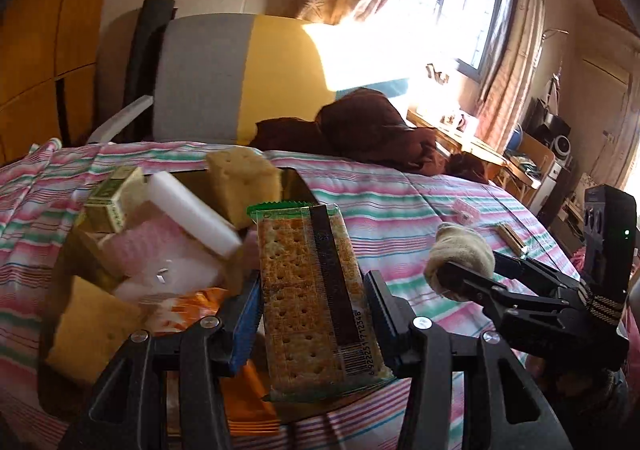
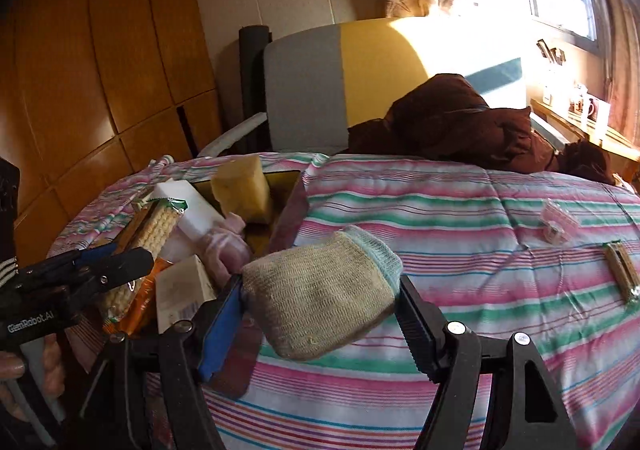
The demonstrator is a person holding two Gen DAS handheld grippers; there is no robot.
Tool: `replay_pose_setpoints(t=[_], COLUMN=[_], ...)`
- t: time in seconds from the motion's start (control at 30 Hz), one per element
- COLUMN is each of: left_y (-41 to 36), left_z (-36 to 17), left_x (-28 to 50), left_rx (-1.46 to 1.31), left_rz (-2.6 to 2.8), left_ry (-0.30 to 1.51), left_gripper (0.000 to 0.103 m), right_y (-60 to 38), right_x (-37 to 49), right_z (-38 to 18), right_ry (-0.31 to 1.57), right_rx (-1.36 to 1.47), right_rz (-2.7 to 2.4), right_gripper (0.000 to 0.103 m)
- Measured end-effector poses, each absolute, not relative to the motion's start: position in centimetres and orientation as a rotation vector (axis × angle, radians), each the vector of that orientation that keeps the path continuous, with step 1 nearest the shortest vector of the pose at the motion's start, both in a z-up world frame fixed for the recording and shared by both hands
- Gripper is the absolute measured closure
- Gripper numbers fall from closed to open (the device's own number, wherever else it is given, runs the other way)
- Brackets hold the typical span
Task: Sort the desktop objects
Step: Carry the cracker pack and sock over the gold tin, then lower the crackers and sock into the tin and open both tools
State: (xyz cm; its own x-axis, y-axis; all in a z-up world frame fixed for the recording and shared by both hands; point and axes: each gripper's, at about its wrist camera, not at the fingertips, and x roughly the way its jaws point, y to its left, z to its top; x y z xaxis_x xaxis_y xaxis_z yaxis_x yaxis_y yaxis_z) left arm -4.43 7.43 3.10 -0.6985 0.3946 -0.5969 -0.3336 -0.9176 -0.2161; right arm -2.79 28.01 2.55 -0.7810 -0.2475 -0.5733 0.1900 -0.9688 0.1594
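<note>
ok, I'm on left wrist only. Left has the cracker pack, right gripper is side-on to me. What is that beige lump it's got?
Observer: A knitted beige sock, clamped between the right gripper's fingers.
Operator: Anything loose beyond it on the bedspread?
Observer: A small pink clip and a flat cracker stick pack, lying apart on the striped bedspread.
Operator: And my pack, from that side?
Observer: The cracker pack shows edge-on, rising from the left gripper over the crowded box.
</note>
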Motion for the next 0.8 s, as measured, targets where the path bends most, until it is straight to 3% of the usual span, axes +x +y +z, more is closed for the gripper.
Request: replay_pose_setpoints(t=[0.23,0.6,0.8], left_y=[2.0,-0.7,-0.6], left_z=[3.1,1.5,0.4], left_x=[-6.9,-10.1,-10.7], left_rx=[-0.96,-1.031,-1.076], left_rz=[2.705,2.736,2.714], left_ry=[-0.153,-0.133,-0.14], left_gripper=[0.052,0.052,0.051], right_y=[22.4,18.5,19.7], right_x=[-7.4,-15.4,-15.6], right_z=[3.9,0.3,0.0], right_ry=[-0.029,0.065,-0.017], right_rx=[0.867,1.065,1.073], right_rz=[-2.64,-2.511,-2.495], right_gripper=[0.029,0.026,0.024])
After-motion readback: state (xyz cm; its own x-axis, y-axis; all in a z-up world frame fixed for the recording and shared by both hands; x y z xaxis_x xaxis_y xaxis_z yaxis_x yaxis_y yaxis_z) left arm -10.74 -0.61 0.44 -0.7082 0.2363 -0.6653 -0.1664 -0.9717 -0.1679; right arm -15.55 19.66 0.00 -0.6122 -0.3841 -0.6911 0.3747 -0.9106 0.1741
